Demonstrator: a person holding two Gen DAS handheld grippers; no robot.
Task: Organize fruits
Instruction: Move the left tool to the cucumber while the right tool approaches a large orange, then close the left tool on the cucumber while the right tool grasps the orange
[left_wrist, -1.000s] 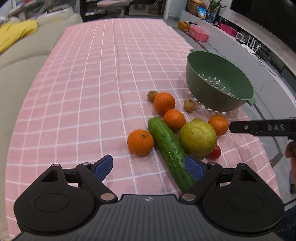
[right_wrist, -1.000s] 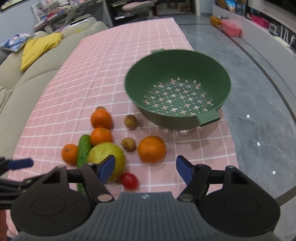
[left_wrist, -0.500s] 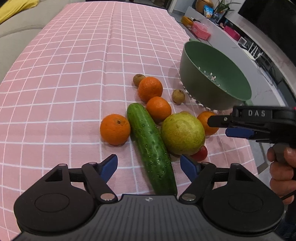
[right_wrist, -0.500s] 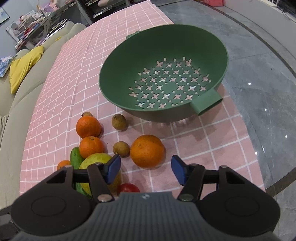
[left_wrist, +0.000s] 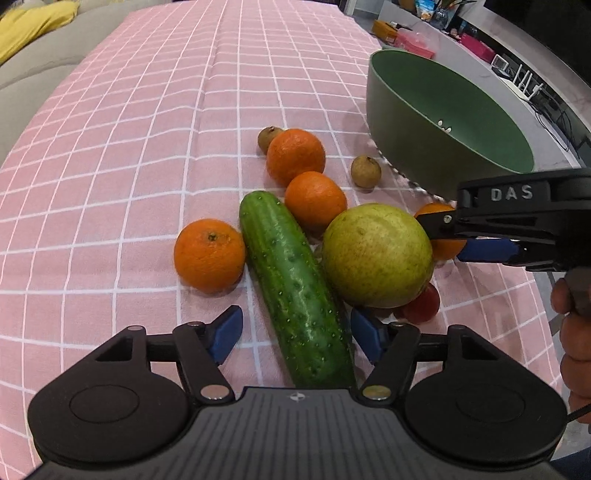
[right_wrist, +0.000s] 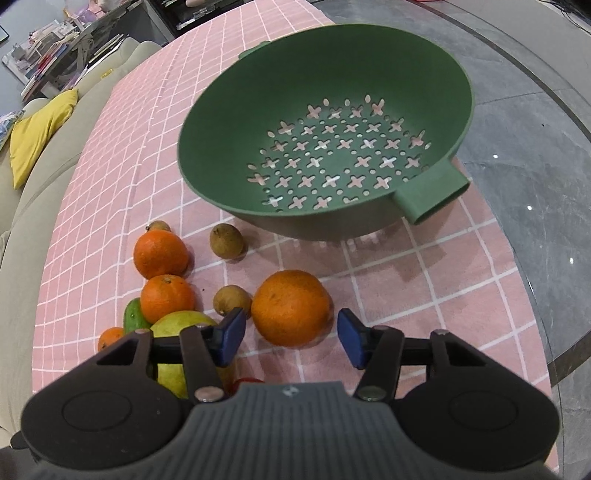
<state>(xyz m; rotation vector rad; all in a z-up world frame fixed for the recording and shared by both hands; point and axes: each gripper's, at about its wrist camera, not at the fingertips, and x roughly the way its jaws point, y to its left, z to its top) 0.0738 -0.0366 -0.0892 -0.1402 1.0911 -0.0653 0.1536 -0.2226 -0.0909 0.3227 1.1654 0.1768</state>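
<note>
On the pink checked cloth, a cucumber (left_wrist: 295, 291) lies between the fingers of my left gripper (left_wrist: 295, 338). Its jaws are closing and the left pad (left_wrist: 225, 332) still stands clear of the cucumber. My right gripper (right_wrist: 291, 340) straddles the near side of a large orange (right_wrist: 291, 308). Its jaws are closing too, with small gaps at both pads. In the left wrist view the right gripper (left_wrist: 461, 236) reaches in from the right over that orange (left_wrist: 430, 212). A big yellow-green fruit (left_wrist: 376, 254) touches the cucumber. The green colander (right_wrist: 325, 147) stands empty behind.
Three smaller oranges (left_wrist: 208, 254) (left_wrist: 295, 155) (left_wrist: 316, 199), small brown fruits (left_wrist: 365, 170) (right_wrist: 232, 301) and a red tomato (left_wrist: 423, 304) crowd the pile. The table edge and grey floor (right_wrist: 535, 184) are on the right. A beige sofa with a yellow cushion (right_wrist: 37, 129) is left.
Both grippers have sunk toward the fruit and their jaws have narrowed. The left one now has the cucumber between its fingers, and the right one has closed in around the large orange.
</note>
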